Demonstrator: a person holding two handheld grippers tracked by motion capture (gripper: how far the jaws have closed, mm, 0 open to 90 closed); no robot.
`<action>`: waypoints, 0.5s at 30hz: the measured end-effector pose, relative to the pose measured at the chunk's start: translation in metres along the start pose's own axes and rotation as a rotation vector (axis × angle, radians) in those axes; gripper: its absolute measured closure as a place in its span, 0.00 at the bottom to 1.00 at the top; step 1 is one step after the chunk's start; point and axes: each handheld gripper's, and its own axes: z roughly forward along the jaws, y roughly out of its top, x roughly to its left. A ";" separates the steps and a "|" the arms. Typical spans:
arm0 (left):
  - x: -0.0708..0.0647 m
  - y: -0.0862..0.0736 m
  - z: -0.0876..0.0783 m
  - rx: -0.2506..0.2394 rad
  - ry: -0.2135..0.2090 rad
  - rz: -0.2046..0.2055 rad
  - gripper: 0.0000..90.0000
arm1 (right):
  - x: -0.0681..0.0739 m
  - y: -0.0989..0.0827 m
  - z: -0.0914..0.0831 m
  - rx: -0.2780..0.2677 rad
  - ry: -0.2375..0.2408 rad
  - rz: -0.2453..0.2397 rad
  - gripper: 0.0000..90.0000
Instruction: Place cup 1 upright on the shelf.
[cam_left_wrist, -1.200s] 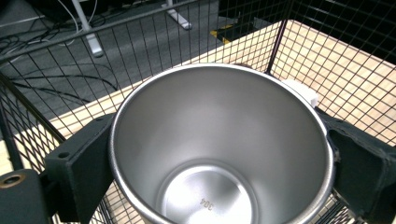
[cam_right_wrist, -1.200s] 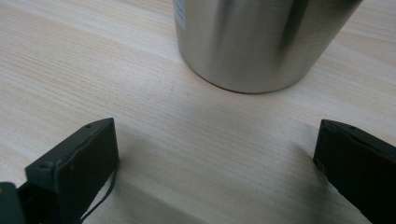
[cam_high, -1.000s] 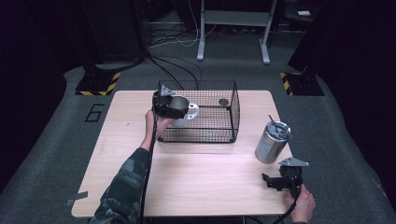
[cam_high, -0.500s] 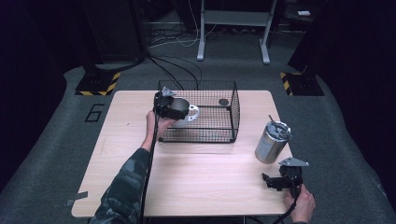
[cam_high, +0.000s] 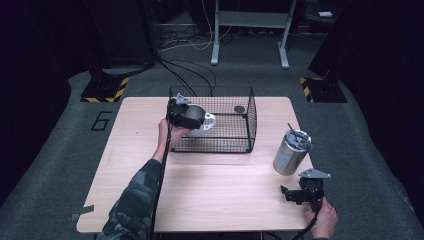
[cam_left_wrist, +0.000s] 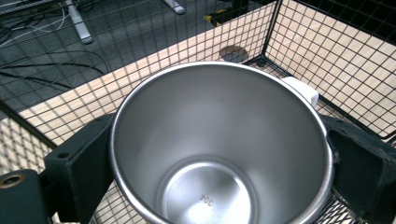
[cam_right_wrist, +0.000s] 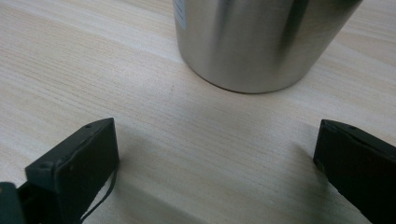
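Observation:
A steel mug (cam_left_wrist: 219, 140) with a white handle (cam_left_wrist: 301, 89) sits between the jaws of my left gripper (cam_left_wrist: 219, 163), which is shut on its sides. In the high view the left gripper (cam_high: 187, 116) holds the mug (cam_high: 204, 122) over the left part of a black wire basket (cam_high: 230, 146). My right gripper (cam_high: 296, 194) rests low near the table's front right, open, with nothing between its jaws. A steel tumbler (cam_high: 291, 152) with a lid and straw stands just beyond it. The right gripper view has the tumbler's base (cam_right_wrist: 257, 46) ahead of the open right gripper (cam_right_wrist: 217, 158).
A small dark round disc (cam_high: 239, 109) lies on the basket floor near the far right corner, also seen through the mesh as the disc (cam_left_wrist: 233, 52). The wooden table (cam_high: 220, 200) stands on grey carpet, with cables and stand legs behind.

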 end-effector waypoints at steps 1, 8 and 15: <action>-0.001 0.000 0.001 0.001 -0.004 -0.004 0.07 | 0.000 0.000 0.000 0.000 0.000 0.000 0.00; -0.003 -0.001 0.010 0.035 -0.010 0.007 0.07 | 0.000 0.000 0.000 0.000 0.000 0.000 0.00; -0.002 -0.003 0.015 0.059 -0.005 -0.002 0.07 | 0.000 0.000 0.000 0.000 0.000 0.000 0.00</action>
